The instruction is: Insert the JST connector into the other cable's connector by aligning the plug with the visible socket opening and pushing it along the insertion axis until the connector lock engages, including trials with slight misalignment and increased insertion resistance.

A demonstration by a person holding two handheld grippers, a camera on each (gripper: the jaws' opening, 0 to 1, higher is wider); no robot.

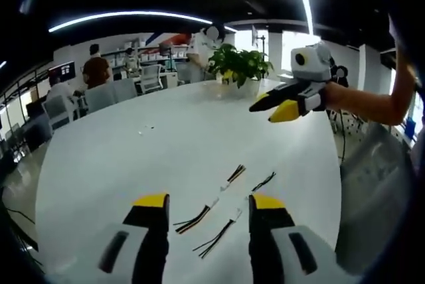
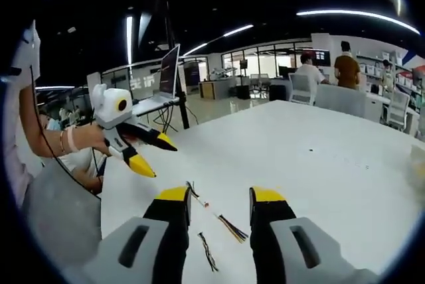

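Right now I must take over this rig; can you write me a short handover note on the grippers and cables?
Left gripper: open, holds nothing, above the table.
Right gripper: open, holds nothing, above the table.
Cables: two lie loose on the table between the left gripper's jaws, the near cable and the far cable; they seem not joined.
Done: nothing yet.
Left: pick up both cables, align plug with socket, push until the lock engages.
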